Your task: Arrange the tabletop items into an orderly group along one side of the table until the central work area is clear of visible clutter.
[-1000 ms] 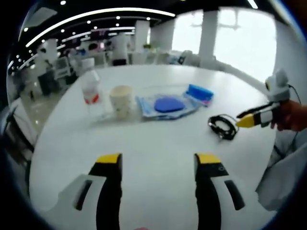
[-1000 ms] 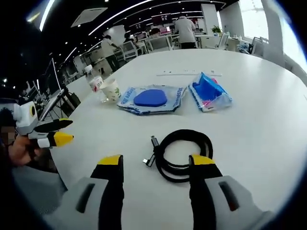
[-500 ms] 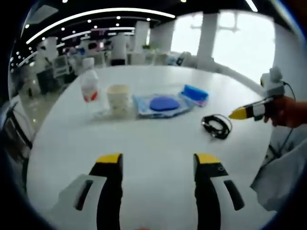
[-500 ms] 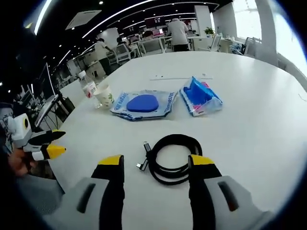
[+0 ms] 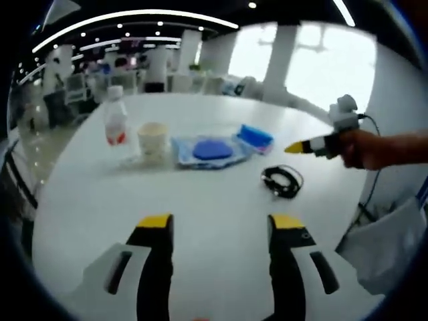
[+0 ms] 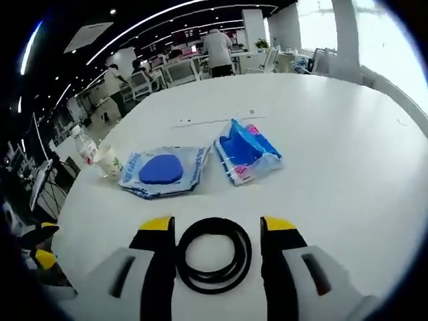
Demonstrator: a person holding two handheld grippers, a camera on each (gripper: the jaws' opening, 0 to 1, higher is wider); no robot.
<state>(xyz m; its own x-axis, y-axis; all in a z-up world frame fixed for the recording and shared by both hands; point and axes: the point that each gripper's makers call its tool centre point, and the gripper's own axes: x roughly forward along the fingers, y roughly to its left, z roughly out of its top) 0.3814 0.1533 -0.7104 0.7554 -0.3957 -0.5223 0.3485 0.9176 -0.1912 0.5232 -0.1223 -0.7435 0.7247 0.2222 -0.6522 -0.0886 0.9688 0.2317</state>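
Observation:
A black coiled cable (image 6: 185,262) lies on the white table (image 6: 334,167), between the jaws of my open right gripper (image 6: 217,225), which do not touch it. Beyond it sit a flat blue-and-white packet (image 6: 160,170) and a blue tissue pack (image 6: 244,150). A paper cup (image 6: 107,160) and a small bottle (image 6: 85,144) stand further left. In the left gripper view my left gripper (image 5: 221,224) is open over bare table, well short of the bottle (image 5: 115,124), cup (image 5: 152,140), packet (image 5: 210,149), tissue pack (image 5: 255,136) and cable (image 5: 282,180). The right gripper (image 5: 299,146) hangs above the cable.
The table's near edge curves round on the right, where a hand (image 5: 374,147) holds the right gripper. Office desks, chairs and people (image 6: 217,50) stand beyond the far edge. The left gripper (image 6: 41,246) is at the table's left edge.
My right gripper has moved forward, so the cable coil now lies between its jaws. The left gripper view has drawn back a little; the items on the table have not moved.

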